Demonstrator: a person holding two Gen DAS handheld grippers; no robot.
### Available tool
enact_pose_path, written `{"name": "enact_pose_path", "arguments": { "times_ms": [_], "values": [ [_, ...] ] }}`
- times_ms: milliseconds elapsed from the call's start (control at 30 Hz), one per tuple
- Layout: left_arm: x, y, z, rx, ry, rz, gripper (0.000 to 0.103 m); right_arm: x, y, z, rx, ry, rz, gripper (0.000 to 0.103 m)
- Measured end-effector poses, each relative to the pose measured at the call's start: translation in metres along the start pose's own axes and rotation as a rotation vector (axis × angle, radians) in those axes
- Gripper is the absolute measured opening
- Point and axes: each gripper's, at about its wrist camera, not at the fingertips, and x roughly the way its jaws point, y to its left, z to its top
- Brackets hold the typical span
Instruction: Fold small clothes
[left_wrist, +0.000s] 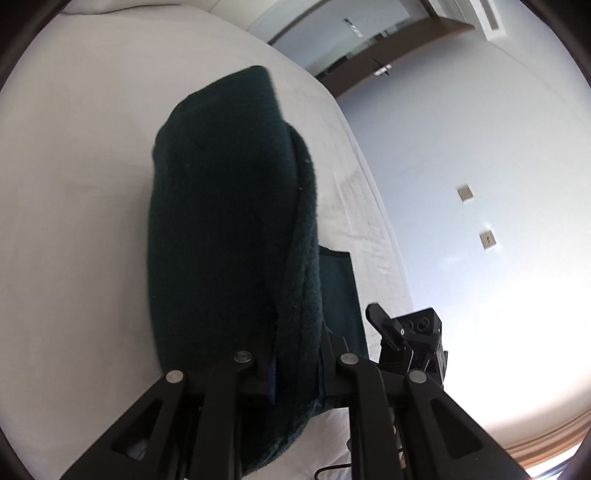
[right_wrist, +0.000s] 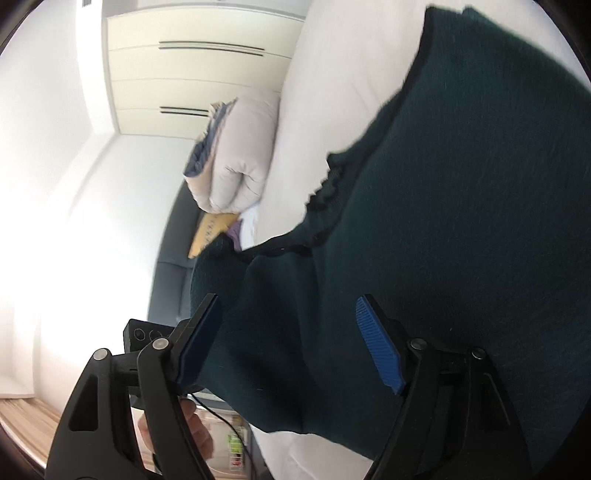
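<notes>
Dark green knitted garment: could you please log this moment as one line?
left gripper: shut on dark green knitted garment | right gripper: open, garment between fingers | surface: white bed

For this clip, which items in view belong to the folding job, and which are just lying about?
Job:
- dark green garment
- left gripper, shut on the garment
- right gripper, jaws open around the fabric
- white bed, the work surface

Lying about:
- folded duvet
- yellow item
- wardrobe

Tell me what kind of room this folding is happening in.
Most likely a bedroom, perhaps a hotel room: the dark green garment lies on a white-sheeted bed, a folded duvet sits beside it, and built-in wardrobe doors line the wall.
</notes>
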Motion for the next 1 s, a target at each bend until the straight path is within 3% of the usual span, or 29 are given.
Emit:
{"name": "enact_pose_path", "arguments": {
  "times_ms": [100,200,267,433,533,700,733,800,833,1000],
  "values": [
    [0.062,-0.032,-0.013,0.064,0.089,-0.045,0.017,-0.017,-0.009,0.015,0.063,-0.031,0.058,0.079],
    [0.095,-0.032,-0.028,0.023,0.157,-0.118,0.026,-0.027,-0.025,0.029,0.125,-0.026,0.080,0.079],
    [0.089,-0.031,-0.033,0.020,0.141,-0.147,0.055,-0.027,-0.033,0.033,0.154,0.005,0.081,0.079],
    [0.041,-0.019,-0.024,0.058,0.026,-0.151,0.065,-0.028,-0.040,0.037,0.173,0.014,0.131,0.079],
    [0.028,0.002,-0.019,0.029,-0.022,-0.102,0.065,-0.020,-0.033,0.041,0.147,0.049,0.043,0.079],
    [0.027,0.046,-0.034,-0.041,-0.020,-0.086,0.065,0.009,-0.001,0.036,-0.011,0.144,-0.224,0.077],
    [0.027,0.048,-0.037,-0.041,-0.021,-0.087,0.065,0.012,0.003,0.033,-0.042,0.150,-0.265,0.068],
    [0.027,0.050,-0.041,-0.039,-0.025,-0.090,0.065,0.022,0.009,0.033,-0.091,0.165,-0.356,0.041],
    [0.027,0.049,-0.042,-0.038,-0.024,-0.094,0.065,0.025,0.009,0.033,-0.106,0.168,-0.408,0.019],
    [0.026,0.041,-0.048,-0.014,-0.012,-0.097,0.065,0.018,0.025,0.033,-0.224,0.123,-0.528,0.013]
  ]
}}
